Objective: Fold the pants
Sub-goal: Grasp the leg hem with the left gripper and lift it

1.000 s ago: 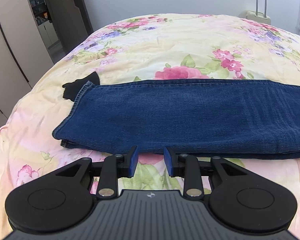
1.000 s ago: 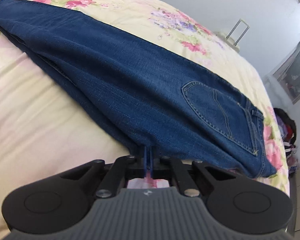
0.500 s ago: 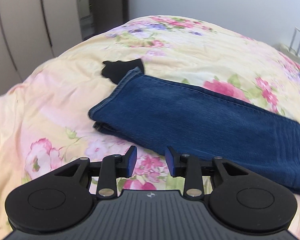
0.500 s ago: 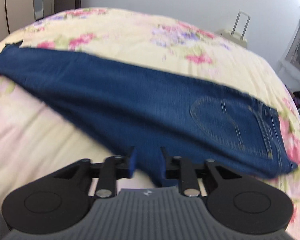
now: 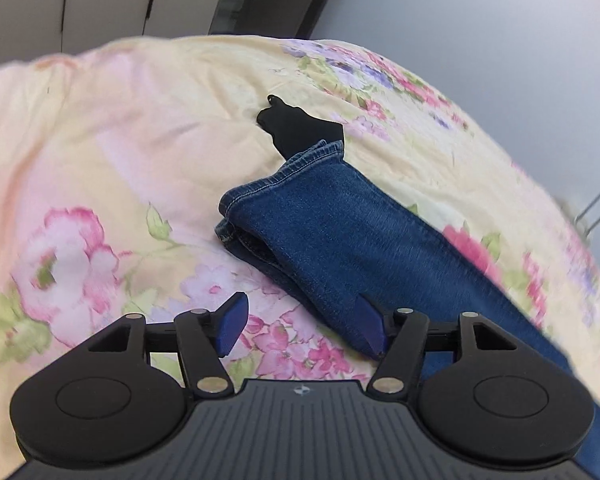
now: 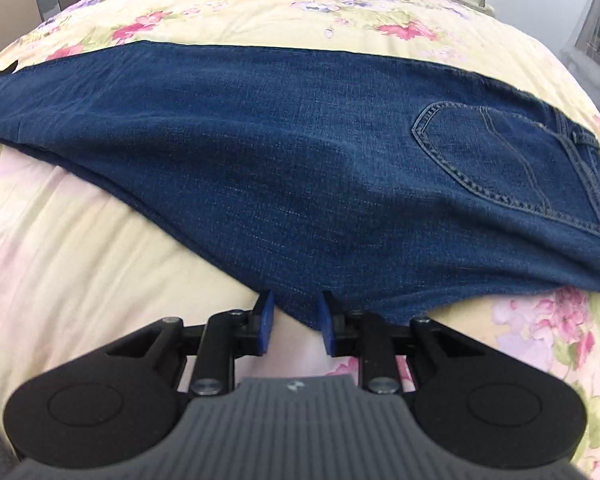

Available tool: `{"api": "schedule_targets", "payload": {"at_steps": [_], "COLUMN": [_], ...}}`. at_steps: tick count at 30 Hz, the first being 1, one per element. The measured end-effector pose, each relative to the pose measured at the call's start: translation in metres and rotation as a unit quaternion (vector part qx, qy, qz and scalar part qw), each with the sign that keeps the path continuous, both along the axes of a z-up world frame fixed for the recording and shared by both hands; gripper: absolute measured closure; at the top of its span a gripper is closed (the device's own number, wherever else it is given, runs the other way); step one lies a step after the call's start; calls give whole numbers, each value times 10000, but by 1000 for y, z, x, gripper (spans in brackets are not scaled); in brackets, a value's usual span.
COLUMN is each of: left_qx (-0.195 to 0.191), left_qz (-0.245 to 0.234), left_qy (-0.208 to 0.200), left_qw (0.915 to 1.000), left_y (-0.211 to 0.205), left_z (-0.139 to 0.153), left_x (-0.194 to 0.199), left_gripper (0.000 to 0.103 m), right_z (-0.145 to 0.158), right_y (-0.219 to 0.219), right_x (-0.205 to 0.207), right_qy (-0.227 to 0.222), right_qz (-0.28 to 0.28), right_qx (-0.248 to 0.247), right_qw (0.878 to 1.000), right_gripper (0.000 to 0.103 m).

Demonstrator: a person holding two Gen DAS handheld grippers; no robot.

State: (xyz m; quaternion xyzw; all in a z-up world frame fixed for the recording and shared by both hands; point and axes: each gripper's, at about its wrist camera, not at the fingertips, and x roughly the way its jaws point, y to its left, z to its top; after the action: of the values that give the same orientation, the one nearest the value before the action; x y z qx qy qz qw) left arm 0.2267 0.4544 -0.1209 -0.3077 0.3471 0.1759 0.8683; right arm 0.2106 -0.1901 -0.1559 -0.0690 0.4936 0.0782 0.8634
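The dark blue denim pants (image 5: 340,232) lie folded lengthwise across the floral yellow bedspread (image 5: 100,160), long axis running left to right, hem end ahead of my left tongs (image 5: 300,330). Those are spreading wide, pinching nothing. My right tongs (image 6: 294,326) are narrowing around the near seat edge, not yet pressing it.

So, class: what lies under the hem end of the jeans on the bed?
A black garment sticks out from under the jeans hem, on the floral bedspread. How far it runs beneath is covered by denim.
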Motion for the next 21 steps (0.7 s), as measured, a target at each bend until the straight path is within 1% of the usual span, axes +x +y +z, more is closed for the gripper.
{"api": "schedule_targets", "payload": {"at_steps": [2,4,6,9,11,12,14,15,18,21], "left_qx": [-263,-529,-800,-974,-1070,-1107,-1098,-1027,-696,-408], "left_qz": [106,262,408,685,815,856,904,904,887,874], "left_qy": [-259,-496,-637,-641,-570,-537,-530,-538,-430,-277], "left_qw": [9993,9970,9939,9908,9893,9887,9884,9891,9927,9950], "left_y": [5,10,15,23,29,33,38,39,43,45], "left_z": [-3,-8,-15,-27,-39,-44,-52,-55,-59,-60], "left_x": [-5,-10,-10,-7,-2,0,8,14,32,47], "left_gripper": [28,25,24,24,24,24,25,25,28,34], "right_z": [18,36,45,40,30,24,11,9,7,7], "right_y": [1,8,19,35,39,39,41,40,36,31], "right_x": [1,7,19,46,59,65,69,67,54,50], "right_qy": [-160,-464,-660,-711,-534,-417,-265,-238,-325,-362], "right_qz": [-74,-38,107,196,60,-7,-86,-122,-221,-354], "right_qx": [112,264,274,296,508,519,438,468,560,571], "right_qw": [9998,9986,9974,9968,9973,9978,9987,9985,9977,9971], "right_gripper": [90,89,89,89,90,90,90,90,90,90]}}
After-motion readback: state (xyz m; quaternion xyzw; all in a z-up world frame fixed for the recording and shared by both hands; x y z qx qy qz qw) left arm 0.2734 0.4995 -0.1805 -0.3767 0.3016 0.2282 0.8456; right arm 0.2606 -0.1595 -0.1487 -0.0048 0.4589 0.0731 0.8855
